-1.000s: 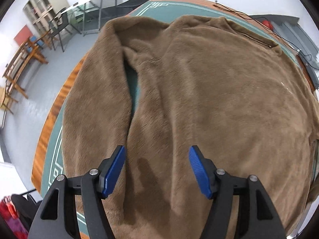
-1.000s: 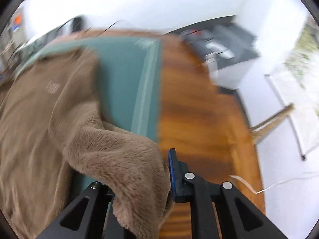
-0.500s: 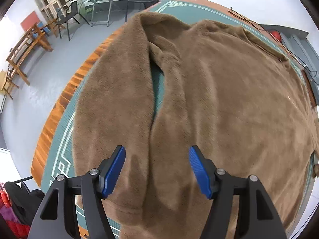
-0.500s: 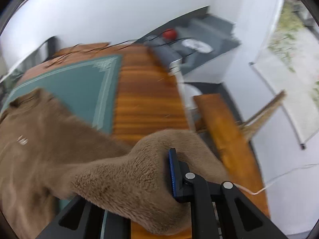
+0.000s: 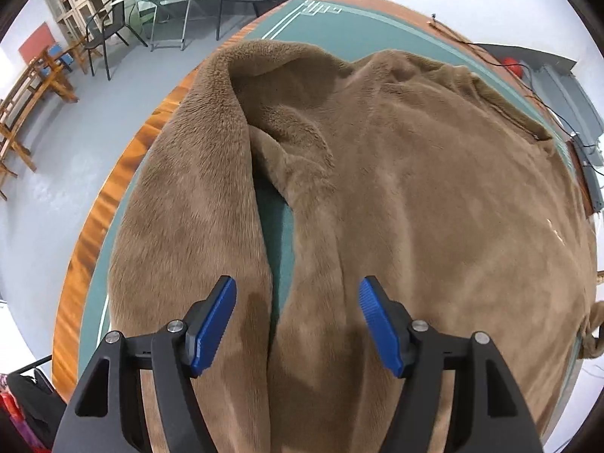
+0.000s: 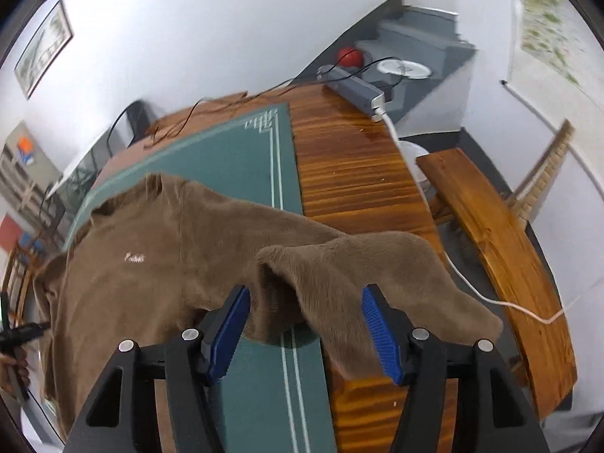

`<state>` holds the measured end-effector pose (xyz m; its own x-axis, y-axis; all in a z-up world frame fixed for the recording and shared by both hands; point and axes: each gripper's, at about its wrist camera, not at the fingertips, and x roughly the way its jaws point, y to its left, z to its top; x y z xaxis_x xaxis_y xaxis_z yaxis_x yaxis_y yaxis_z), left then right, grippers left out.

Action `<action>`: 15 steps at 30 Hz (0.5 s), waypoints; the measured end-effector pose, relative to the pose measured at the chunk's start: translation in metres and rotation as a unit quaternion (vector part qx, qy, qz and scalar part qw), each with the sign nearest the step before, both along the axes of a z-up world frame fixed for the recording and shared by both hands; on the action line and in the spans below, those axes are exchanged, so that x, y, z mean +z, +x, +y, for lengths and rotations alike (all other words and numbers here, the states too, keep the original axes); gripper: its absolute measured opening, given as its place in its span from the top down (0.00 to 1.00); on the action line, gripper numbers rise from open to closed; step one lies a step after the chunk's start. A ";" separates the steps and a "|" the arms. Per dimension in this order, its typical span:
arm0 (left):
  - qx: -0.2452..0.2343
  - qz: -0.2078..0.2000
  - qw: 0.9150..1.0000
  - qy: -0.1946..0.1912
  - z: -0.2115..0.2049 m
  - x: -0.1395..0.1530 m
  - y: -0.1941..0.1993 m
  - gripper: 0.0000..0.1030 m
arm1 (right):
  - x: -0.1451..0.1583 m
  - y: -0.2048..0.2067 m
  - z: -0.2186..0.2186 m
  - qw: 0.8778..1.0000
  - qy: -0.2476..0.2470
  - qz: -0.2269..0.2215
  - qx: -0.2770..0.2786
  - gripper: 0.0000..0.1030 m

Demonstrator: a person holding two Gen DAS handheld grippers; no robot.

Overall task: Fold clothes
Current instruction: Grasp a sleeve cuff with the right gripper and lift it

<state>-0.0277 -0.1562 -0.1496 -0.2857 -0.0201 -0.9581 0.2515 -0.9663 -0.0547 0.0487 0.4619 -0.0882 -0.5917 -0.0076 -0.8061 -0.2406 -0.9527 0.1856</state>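
Right gripper [image 6: 305,324] has let go of the sleeve [image 6: 377,275], both tools now spread and empty; fleece sweater [image 5: 415,188] is soft, bulky, grab cuff or hem.

Your right gripper [image 6: 305,326] was clamped on the sweater's sleeve [image 6: 377,275] a second ago, now the jaws are wide apart and the sleeve's just flopped over the table edge [image 6: 381,396]. Your left gripper [image 5: 297,325] shifted a bit over the sweater [image 5: 434,188].
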 end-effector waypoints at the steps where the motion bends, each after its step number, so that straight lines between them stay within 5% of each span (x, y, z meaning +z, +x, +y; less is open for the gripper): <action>1: 0.001 -0.002 1.000 0.003 -0.002 -0.003 -0.005 0.30 | 0.004 0.005 -0.003 1.000 -0.008 0.006 -0.006 0.38; 8: 0.001 -0.010 1.000 0.022 -0.012 -0.017 -0.029 0.30 | -0.032 -0.011 -0.070 0.979 -0.184 -0.027 0.079 0.38; 15: -0.005 -0.006 1.000 0.030 -0.019 -0.022 -0.043 0.24 | -0.091 -0.069 -0.107 0.980 -0.173 -0.081 0.061 0.38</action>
